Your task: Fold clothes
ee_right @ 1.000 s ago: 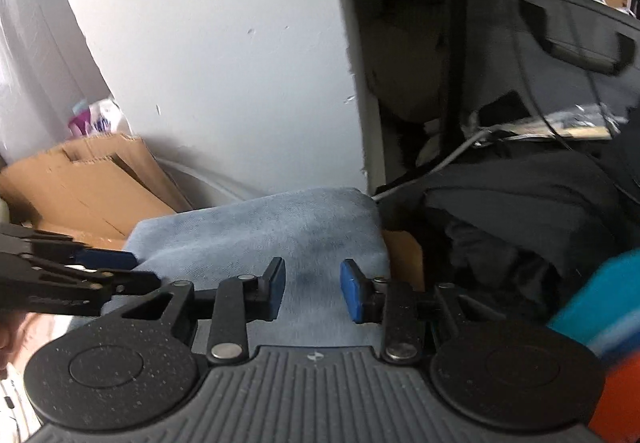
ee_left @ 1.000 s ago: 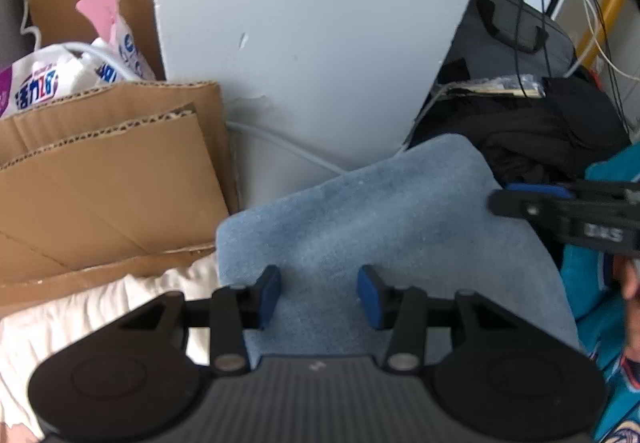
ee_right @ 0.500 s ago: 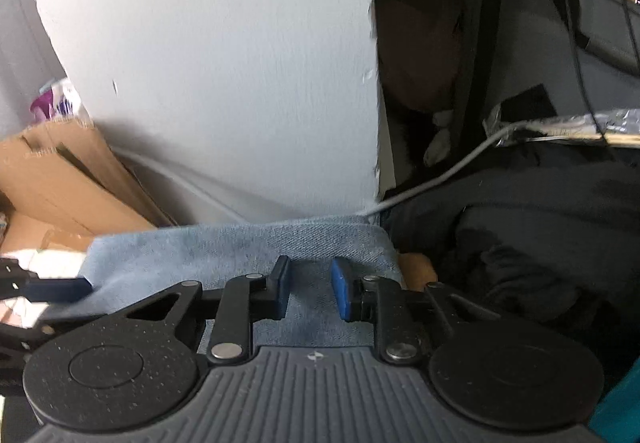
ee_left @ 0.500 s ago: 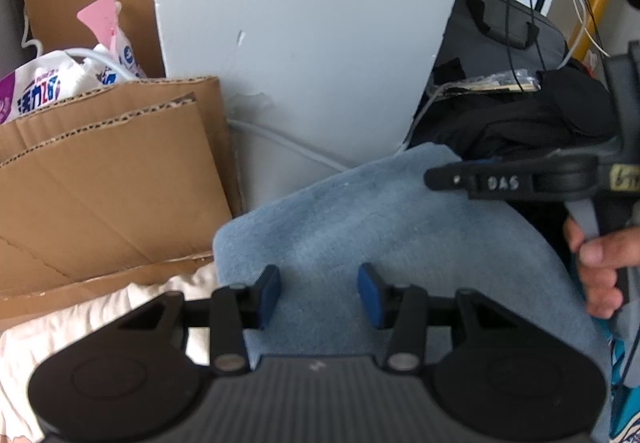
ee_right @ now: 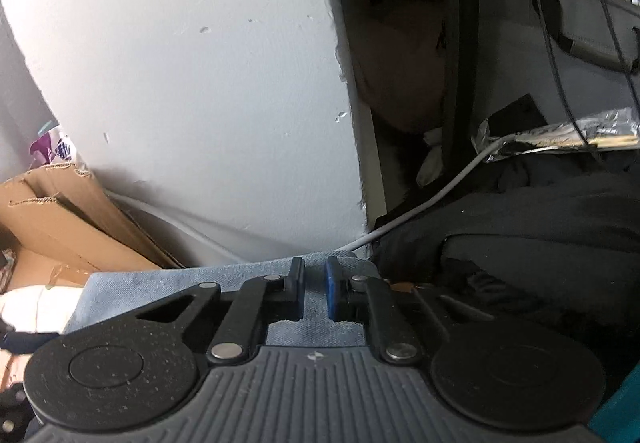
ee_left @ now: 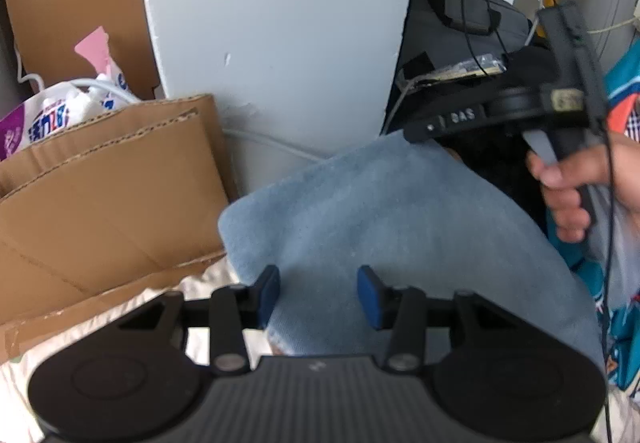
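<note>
Material: blue napped cloth, a folded garment, soft and thick; I judge it light, limp and not slippery, so it will sag wherever I do not hold it.
Location: it lies directly ahead of and beneath both sets of my fingers, on pale bedding, with flattened cardboard to its left and a white panel beyond its far edge.
Left gripper: about half open, fingers straddling the near left part of the cloth; the pads are not pressing on it, so nothing is held.
Right gripper: its fingers have just been closing and now stand nearly together, with only a narrow gap, at the far right corner of the cloth. Fabric lies between them; whether the pads pinch it I cannot tell.
Right hand: wrapped round that gripper's handle, seen from the left wrist view.
Orientation: the cloth lies flat; its long axis appears to run from near left to far right, rounded fold towards the cardboard.
Grip advice: take the corners or the doubled edge, not the middle.
</note>
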`<state>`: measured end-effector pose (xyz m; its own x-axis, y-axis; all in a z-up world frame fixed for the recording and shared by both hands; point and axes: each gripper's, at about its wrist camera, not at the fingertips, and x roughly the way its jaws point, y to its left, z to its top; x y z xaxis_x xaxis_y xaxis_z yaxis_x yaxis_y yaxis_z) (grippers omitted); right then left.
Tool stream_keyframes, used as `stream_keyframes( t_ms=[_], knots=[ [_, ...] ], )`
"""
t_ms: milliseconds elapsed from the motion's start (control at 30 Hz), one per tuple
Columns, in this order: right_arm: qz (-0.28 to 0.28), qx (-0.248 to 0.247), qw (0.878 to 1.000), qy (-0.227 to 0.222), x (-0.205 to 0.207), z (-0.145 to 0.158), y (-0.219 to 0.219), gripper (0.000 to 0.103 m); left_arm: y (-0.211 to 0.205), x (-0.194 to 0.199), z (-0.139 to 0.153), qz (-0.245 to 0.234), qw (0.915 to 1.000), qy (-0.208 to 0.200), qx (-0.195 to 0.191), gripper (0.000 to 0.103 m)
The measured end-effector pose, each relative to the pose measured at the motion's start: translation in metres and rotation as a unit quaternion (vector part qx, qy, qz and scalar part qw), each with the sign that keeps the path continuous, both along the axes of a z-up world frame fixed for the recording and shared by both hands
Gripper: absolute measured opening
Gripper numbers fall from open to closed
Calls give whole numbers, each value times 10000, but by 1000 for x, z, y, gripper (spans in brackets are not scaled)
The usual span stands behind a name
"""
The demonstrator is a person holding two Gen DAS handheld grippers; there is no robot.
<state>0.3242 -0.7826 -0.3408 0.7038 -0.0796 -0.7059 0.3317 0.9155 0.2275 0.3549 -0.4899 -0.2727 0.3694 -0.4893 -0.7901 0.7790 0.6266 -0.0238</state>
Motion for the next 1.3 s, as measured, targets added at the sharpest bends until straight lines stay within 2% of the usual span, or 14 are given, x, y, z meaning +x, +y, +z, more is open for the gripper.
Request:
stream_keyframes(
  t_ms=[133,233,400,633,833,1000,1100,1300],
  knots=[
    [33,-36,9996,262,7,-11,3,13,2,-12,-2,-111,9997,-163,120,45],
    [60,-62,9991,416,6,-10,7,13,6,-8,-5,-39,10000,-55,62,46],
    [271,143,9991,297,-12,7,16,12,11,-13,4,-85,9999,-46,132,42],
    [810,478,9955,103,-50,16,51,12,28,-23,5,-14,9990,448,30,37],
    [1153,357,9926,128,-73,15,84,12,30,-21,-11,77,9983,563,113,38],
    [1184,266,9924,211,-97,9,97,13,32,-14,-30,247,9973,670,167,41],
    [1128,200,9932,204,-113,8,98,13,35,-13,-33,283,9974,654,126,44],
    [853,164,9961,179,-148,3,92,13,34,-22,-25,329,9978,562,142,40]
  ],
)
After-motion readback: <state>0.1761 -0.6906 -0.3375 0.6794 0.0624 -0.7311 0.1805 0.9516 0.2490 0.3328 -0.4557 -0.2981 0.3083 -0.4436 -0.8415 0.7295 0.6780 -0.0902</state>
